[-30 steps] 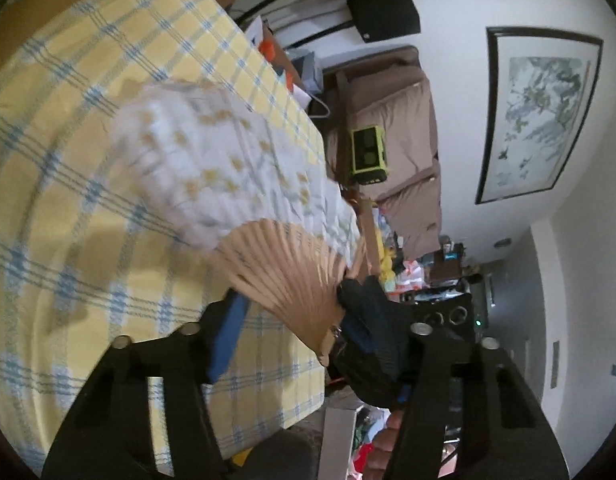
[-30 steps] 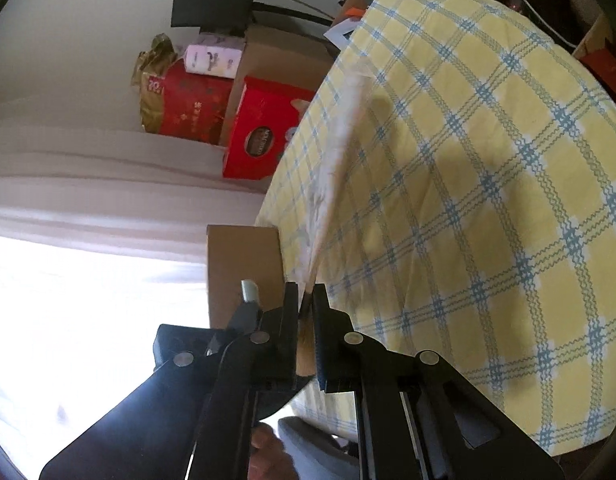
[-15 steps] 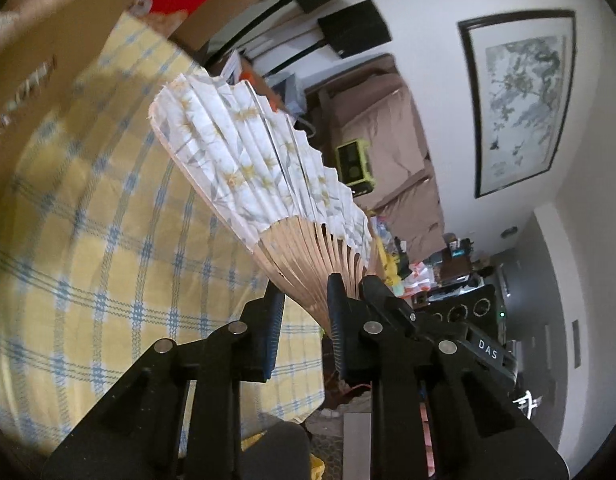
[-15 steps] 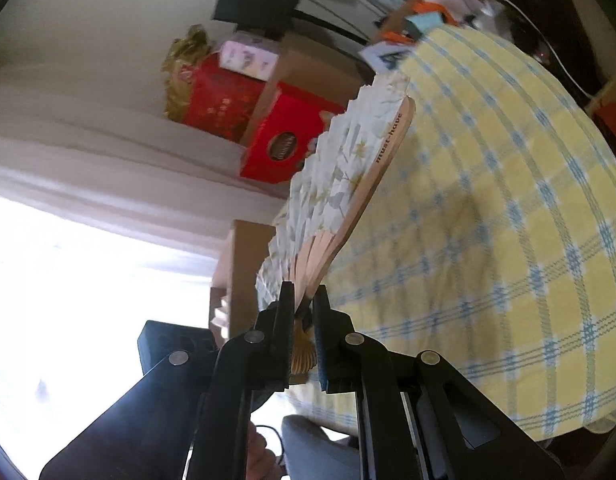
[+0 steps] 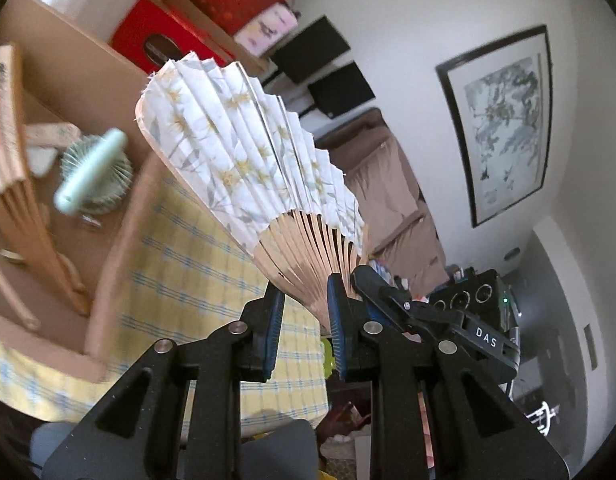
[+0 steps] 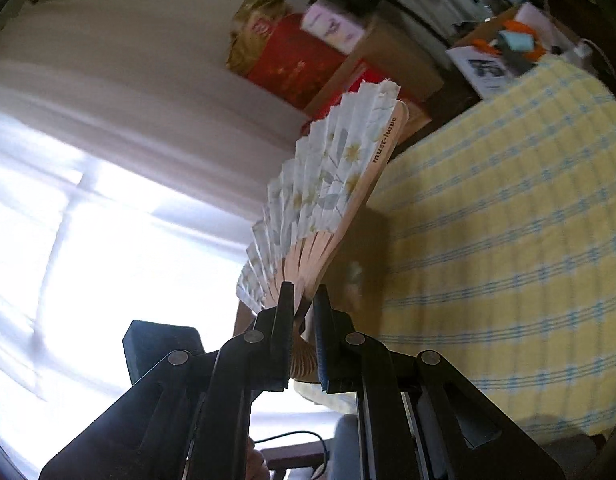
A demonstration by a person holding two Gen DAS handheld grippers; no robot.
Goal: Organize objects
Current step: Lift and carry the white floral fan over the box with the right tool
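A white folding fan (image 5: pixel 244 160) with yellow flowers and wooden ribs is half folded and held in the air above the table. My left gripper (image 5: pixel 304 300) is shut on its wooden ribs near the pivot. My right gripper (image 6: pixel 304 300) is shut on the same fan (image 6: pixel 328 184) at its ribs, with the guard stick marked "must-have" on the right. An open cardboard box (image 5: pixel 108 248) at the left holds a mint green fan (image 5: pixel 92 172) and another wooden fan (image 5: pixel 8 128).
The table has a yellow and blue checked cloth (image 6: pixel 508 240). Red gift boxes (image 5: pixel 212 4) and a cardboard box (image 6: pixel 380 60) stand behind it. A bright window (image 6: pixel 88 240) is at the left. A sofa (image 5: pixel 388 184) and framed picture (image 5: pixel 504 120) lie beyond.
The fan has been lifted off the tablecloth and has folded narrower. My left gripper has closed on its ribs. Both grippers have swung towards the cardboard box.
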